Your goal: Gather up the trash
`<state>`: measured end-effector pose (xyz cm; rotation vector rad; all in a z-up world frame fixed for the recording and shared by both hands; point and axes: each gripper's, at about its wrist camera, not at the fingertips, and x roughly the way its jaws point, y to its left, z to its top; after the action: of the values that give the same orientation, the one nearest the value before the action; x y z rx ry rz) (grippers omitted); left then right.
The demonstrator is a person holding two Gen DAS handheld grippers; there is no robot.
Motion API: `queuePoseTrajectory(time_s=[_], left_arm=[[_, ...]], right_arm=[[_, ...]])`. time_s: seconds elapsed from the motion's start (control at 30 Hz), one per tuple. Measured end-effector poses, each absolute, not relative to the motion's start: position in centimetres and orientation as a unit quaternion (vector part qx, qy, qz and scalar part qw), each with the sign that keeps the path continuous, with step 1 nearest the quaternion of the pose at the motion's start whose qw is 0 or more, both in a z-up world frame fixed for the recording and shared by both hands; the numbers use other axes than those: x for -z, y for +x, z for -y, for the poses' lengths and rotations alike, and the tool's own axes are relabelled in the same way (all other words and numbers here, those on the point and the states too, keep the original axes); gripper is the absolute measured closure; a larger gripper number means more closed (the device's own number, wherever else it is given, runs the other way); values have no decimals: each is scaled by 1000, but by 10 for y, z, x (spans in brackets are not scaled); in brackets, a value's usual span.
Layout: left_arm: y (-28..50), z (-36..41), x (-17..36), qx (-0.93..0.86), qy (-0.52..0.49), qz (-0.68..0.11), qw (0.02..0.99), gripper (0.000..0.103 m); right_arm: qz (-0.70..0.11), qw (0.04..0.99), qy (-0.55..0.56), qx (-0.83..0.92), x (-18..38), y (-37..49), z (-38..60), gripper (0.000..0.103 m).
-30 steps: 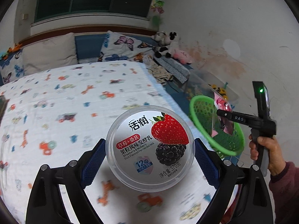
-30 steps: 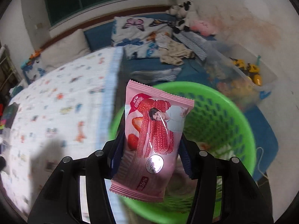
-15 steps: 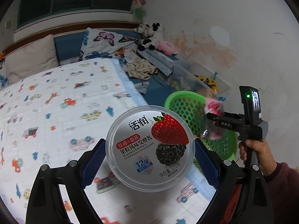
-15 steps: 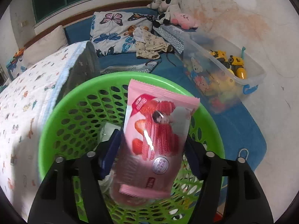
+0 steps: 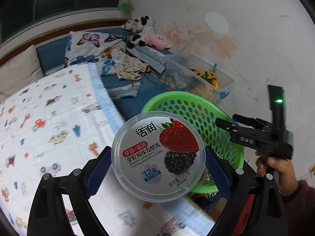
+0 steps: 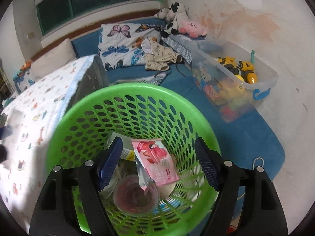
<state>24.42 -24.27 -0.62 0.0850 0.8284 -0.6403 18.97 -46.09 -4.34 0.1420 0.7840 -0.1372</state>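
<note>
Left gripper [image 5: 158,169] clamps a round clear-lidded strawberry yogurt tub [image 5: 158,156] above the cartoon-print bedsheet's [image 5: 49,122] edge. Right gripper [image 6: 158,162] spread wide, empty, over the green perforated plastic basket [image 6: 137,92]; pink snack wrapper [image 6: 157,160] lies inside. Beyond, clear plastic toy bin [image 6: 261,82].

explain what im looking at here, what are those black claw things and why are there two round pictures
Each black claw is a hand-held gripper with two blue-padded fingers and a wide-angle camera looking along them, so you get one round picture per hand. No robot: a person's hand squeezes the handle.

The left view shows the left gripper clamped on a strawberry yogurt tub, over a printed bedsheet.

The right view looks down past the right gripper, which is open and empty, into a green basket. Inside lie a pink snack wrapper, a used clear cup and other trash.
</note>
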Motion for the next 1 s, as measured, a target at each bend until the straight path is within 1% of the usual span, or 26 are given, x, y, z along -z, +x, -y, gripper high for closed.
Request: queuePoseTrajectory(time_s=[0.17, 0.37, 0.57, 0.77, 1.0], left_arm=[[252, 272, 13, 312, 61, -402, 859, 14], [263, 293, 22, 309, 74, -416, 852, 14], [264, 299, 26, 319, 75, -419, 847, 10], [257, 282, 22, 316, 62, -418, 850, 10], [234, 238, 8, 292, 47, -399, 868, 7]], right_arm=[[-367, 925, 75, 60, 35, 170, 463, 23], [-365, 925, 88, 54, 37, 156, 466, 23], [-362, 925, 104, 46, 40, 146, 465, 23], [-360, 925, 116, 35, 40, 135, 455, 23], [-346, 929, 129, 17, 30, 116, 431, 22]])
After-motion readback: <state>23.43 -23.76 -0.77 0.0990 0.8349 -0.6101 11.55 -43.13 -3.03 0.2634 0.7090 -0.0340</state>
